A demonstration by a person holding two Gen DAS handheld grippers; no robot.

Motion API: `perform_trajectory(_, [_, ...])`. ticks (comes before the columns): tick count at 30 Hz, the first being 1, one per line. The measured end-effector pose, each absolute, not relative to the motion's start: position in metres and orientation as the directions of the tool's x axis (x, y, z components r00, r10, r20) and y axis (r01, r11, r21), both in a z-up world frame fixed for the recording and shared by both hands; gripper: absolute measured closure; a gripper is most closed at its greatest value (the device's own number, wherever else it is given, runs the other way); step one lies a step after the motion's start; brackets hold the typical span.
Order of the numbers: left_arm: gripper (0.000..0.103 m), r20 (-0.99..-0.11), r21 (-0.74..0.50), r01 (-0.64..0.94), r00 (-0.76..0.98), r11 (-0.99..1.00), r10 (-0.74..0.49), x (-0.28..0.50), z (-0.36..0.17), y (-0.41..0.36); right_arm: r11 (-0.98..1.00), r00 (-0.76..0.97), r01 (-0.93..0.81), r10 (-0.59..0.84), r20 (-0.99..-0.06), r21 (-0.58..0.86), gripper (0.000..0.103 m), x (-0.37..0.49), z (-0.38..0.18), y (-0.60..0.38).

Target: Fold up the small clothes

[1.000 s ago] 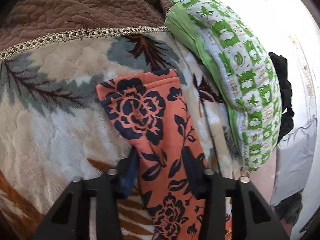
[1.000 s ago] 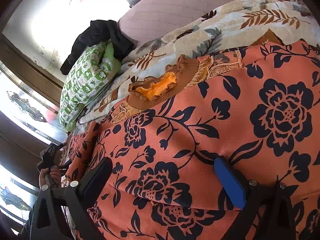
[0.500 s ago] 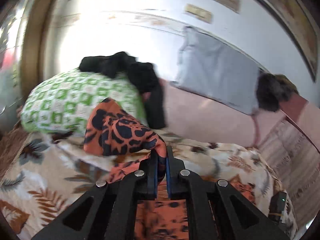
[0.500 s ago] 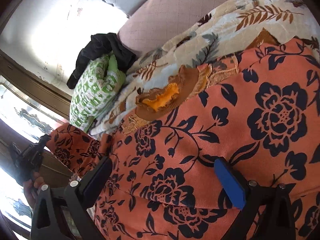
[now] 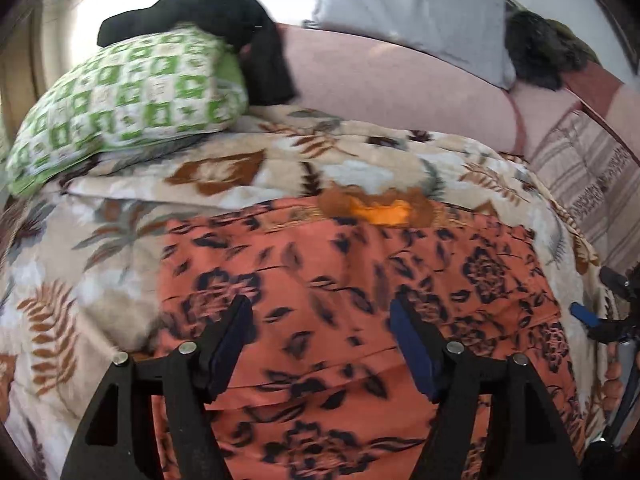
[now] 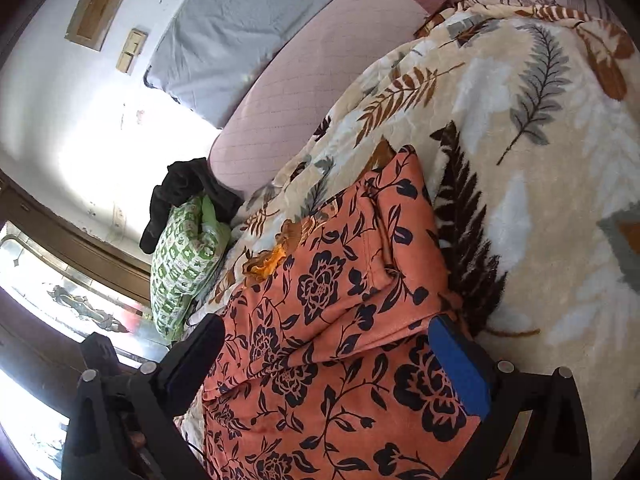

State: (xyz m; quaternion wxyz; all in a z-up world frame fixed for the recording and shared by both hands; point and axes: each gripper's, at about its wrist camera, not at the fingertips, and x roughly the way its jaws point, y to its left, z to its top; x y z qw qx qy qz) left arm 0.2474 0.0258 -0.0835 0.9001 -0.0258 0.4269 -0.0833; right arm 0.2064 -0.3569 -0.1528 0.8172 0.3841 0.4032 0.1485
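Orange floral garment (image 5: 360, 320) lies spread on the leaf-print blanket (image 5: 80, 280), its brown neckline with a bright orange inner lining (image 5: 380, 212) pointing toward the pink cushion (image 5: 400, 88) beyond the blanket. In the right wrist view the garment (image 6: 340, 340) shows a sleeve folded over onto its body, the sleeve running along the garment's edge next to the bare blanket (image 6: 540, 140). The left gripper (image 5: 320, 320) hovers over the middle of the garment with its fingers spread wide apart and nothing between them. The right gripper (image 6: 328, 344) sits low over the garment too, its fingers likewise well apart; whether the blue pad touches the cloth is unclear. A green checked pillow (image 5: 120, 100) rests at the blanket's far corner, beside the pink cushion, with black clothing (image 5: 220, 20) draped over it. A grey pillow (image 5: 420, 12) leans behind the pink cushion.
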Motion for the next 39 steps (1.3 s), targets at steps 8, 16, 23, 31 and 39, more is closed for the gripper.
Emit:
perform_trajectory(8, [0.027, -0.781, -0.085, -0.066, 0.625, 0.994, -0.025, 0.24, -0.124, 0.104, 0.469, 0.548, 0.24, 0.657, -0.517, 0.85, 0.0, 0.254, -0.189, -0.33])
perform_trajectory(16, [0.026, -0.817, -0.11, -0.088, 0.575, 0.99, -0.04, 0.243, -0.156, 0.117, 0.502, 0.535, 0.44, 0.519, -0.667, 0.744, 0.077, 0.274, -0.226, -0.331])
perform_trajectory(23, [0.024, -0.815, -0.103, -0.103, 0.578, 0.989, -0.025, 0.239, -0.156, 0.117, 0.723, 0.634, 0.321, 0.316, -0.706, 0.612, 0.095, 0.233, -0.161, -0.331])
perform_trajectory(31, [0.02, -0.81, -0.138, -0.098, 0.583, 0.986, -0.056, 0.238, -0.158, 0.124, 0.614, 0.582, 0.367, 0.434, -0.687, 0.699, 0.021, 0.219, -0.195, -0.341])
perform_trajectory(39, [0.019, -0.806, -0.145, -0.093, 0.588, 0.985, -0.063, 0.238, -0.158, 0.124, 0.535, 0.597, 0.4, 0.463, -0.655, 0.744, 0.0, 0.239, -0.19, -0.328])
